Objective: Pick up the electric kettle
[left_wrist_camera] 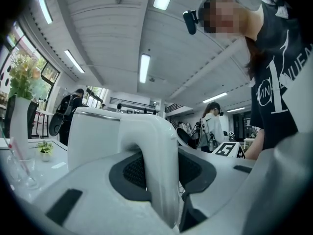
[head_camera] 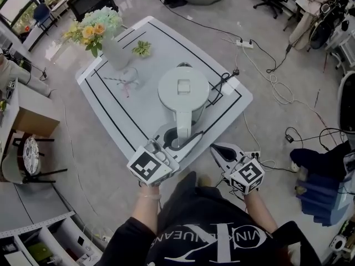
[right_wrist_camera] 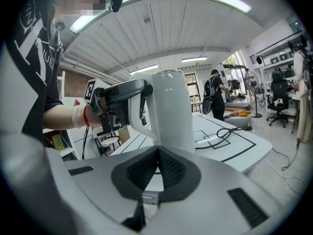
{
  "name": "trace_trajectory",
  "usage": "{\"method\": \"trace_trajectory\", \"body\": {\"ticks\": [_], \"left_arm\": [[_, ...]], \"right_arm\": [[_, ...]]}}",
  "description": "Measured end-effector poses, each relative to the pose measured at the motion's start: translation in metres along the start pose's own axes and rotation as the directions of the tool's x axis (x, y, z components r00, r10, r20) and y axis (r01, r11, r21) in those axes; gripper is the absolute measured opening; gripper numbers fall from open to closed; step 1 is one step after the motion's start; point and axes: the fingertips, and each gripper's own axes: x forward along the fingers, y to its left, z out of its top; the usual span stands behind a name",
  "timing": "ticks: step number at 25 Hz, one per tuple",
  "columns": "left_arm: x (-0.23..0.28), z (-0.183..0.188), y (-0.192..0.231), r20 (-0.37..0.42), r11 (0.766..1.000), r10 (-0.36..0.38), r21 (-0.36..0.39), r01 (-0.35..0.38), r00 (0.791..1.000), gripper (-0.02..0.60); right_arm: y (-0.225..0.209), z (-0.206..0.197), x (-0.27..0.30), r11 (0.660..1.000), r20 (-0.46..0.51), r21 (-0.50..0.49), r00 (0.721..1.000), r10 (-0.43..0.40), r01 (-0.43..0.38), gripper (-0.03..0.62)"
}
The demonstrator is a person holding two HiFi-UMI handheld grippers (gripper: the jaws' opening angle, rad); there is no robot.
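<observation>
Nearest the camera, white lettering on one black shirt (head_camera: 216, 231) is seen upside down and can be read only in part. Two grippers are held just in front of it, each with one cube of black-and-white square markers; no words are printed on these. The right gripper (head_camera: 217, 148) is kept off the table's near edge, beside the kettle, its jaws pressed together with nothing between them. The left gripper (head_camera: 181, 142) is clamped on the handle (head_camera: 183, 127) of the one electric kettle (head_camera: 183, 88), the dark pads set against both sides of the grip. The white kettle is stood upright on one white table (head_camera: 127, 121) marked with black lines, near its front edge. One black cord (head_camera: 222, 82) is laid beside it. Farther back, one glass (head_camera: 129, 77), one white vase (head_camera: 115, 53) of flowers and one small green plant (head_camera: 142, 49) are counted. On the floor beyond, one power strip (head_camera: 244, 43) is seen.
</observation>
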Motion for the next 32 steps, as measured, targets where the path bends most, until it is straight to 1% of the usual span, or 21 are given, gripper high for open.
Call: {"method": "trace_trajectory", "body": {"ticks": [6, 11, 14, 18, 26, 32], "left_arm": [[0.005, 0.013, -0.001, 0.054, 1.000, 0.022, -0.013, -0.021, 0.998, 0.124], [0.001, 0.026, -0.006, 0.092, 0.999, 0.048, 0.002, -0.049, 0.995, 0.124], [-0.005, 0.034, -0.012, 0.112, 0.998, 0.065, -0.005, -0.065, 0.992, 0.124], [-0.019, 0.039, -0.013, 0.148, 0.994, 0.109, -0.013, -0.108, 0.983, 0.124], [-0.052, 0.043, -0.018, 0.164, 0.979, 0.202, -0.016, -0.202, 0.966, 0.124], [-0.081, 0.040, -0.021, 0.161, 0.960, 0.279, -0.023, -0.279, 0.947, 0.124]], "right_arm": [[-0.004, 0.007, -0.014, 1.000, 0.024, 0.001, 1.000, -0.015, 0.015, -0.002], [-0.003, 0.011, -0.021, 1.000, 0.027, -0.017, 1.000, -0.001, 0.001, -0.002], [-0.002, 0.014, -0.023, 1.000, 0.034, -0.026, 0.999, 0.011, -0.010, -0.002], [0.001, 0.020, -0.023, 0.999, 0.050, -0.033, 0.998, 0.032, -0.030, -0.002], [0.006, 0.032, -0.021, 0.997, 0.081, -0.049, 0.995, 0.060, -0.056, -0.002], [0.007, 0.044, -0.019, 0.995, 0.105, -0.074, 0.992, 0.076, -0.068, -0.002]]}}
